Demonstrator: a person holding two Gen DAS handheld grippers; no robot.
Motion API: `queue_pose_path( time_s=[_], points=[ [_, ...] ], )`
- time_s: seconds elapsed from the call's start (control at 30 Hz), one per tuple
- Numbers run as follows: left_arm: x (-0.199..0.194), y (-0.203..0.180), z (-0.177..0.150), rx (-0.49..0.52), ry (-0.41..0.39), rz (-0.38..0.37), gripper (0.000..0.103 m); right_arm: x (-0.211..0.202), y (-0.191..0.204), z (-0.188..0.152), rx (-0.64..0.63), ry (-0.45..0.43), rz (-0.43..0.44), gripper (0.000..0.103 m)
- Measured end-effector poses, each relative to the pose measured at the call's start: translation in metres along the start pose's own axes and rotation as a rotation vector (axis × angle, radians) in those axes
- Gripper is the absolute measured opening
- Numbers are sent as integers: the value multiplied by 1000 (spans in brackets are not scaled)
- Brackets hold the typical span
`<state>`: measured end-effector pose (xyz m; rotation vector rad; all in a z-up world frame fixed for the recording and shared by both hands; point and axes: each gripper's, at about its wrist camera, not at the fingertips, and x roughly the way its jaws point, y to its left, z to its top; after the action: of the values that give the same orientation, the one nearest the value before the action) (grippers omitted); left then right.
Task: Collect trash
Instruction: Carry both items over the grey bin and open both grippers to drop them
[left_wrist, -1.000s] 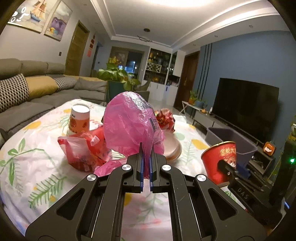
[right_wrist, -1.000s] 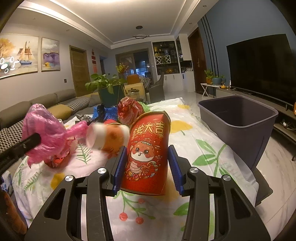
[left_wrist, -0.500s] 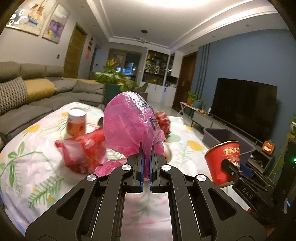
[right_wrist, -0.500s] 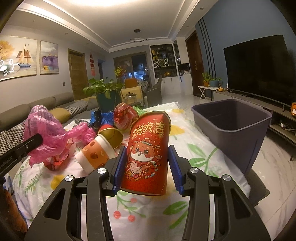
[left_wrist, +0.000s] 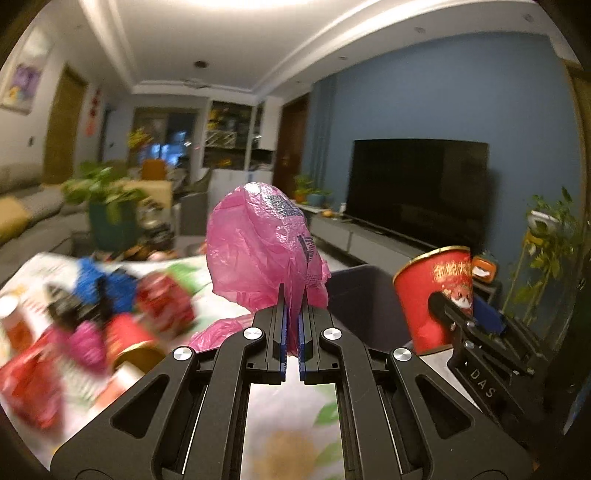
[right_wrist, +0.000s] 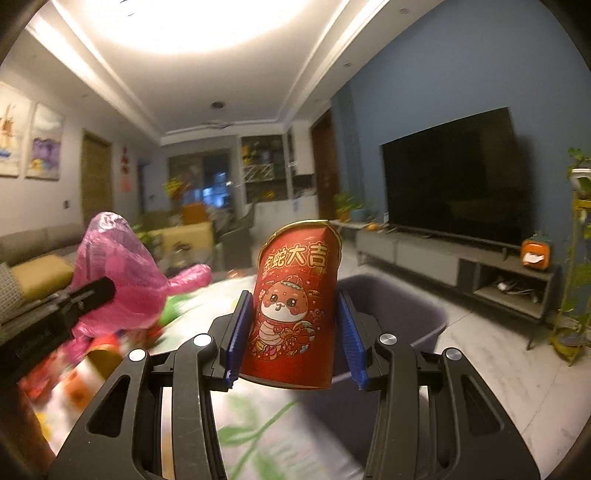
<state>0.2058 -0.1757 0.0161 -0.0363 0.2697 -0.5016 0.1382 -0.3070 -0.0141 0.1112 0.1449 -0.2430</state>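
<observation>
Left gripper: our left gripper (left_wrist: 291, 314) has its jaws pinched almost fully together on a fold of the crumpled pink plastic bag (left_wrist: 262, 243), which stands up at the centre of the left wrist view; a thin film needs a near-closed pinch.
Right gripper: our right gripper (right_wrist: 293, 332) has its jaws spread about halfway, pressed on both sides of the red paper cup with a cartoon snake print (right_wrist: 295, 310), which we hold upright at centre frame with its rim slightly creased.
Bin: one dark grey plastic bin (right_wrist: 399, 314) sits just behind and below the cup, centre right of the right wrist view. We judge both items are carried toward it for dropping.
Worktop: the worktop, under a white floral cloth (left_wrist: 291, 435), fills the lower frame; the bin stands beside its far edge.
Count in hand: one bag, one cup, one per gripper.
Count left behind: the blurred red, pink and blue litter (left_wrist: 110, 317) at lower left is several pieces; we cannot count them exactly.
</observation>
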Motion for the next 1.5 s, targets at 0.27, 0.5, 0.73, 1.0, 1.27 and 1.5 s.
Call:
queue_pose_path(
  time_s=[0.27, 0.5, 0.73, 1.0, 1.27, 1.5],
  points=[
    [86, -44, -4, 48, 33, -108, 3, 37, -40, 9, 35, -30, -60, 46],
    [128, -49, -16, 55, 55, -138, 3, 62, -55, 1, 29, -24, -76, 46],
    [153, -42, -24, 67, 93, -143, 4, 80, -60, 3, 45, -11, -69, 47],
    [162, -50, -31, 78, 123, -155, 4, 85, -57, 6, 44, -1, -58, 47],
    [150, -46, -31, 57, 87, -120, 61, 94, -60, 6, 52, 13, -40, 49],
    [136, -24, -30, 9, 71, 4, 78, 102, -67, 5, 85, 28, -10, 66]
  ],
)
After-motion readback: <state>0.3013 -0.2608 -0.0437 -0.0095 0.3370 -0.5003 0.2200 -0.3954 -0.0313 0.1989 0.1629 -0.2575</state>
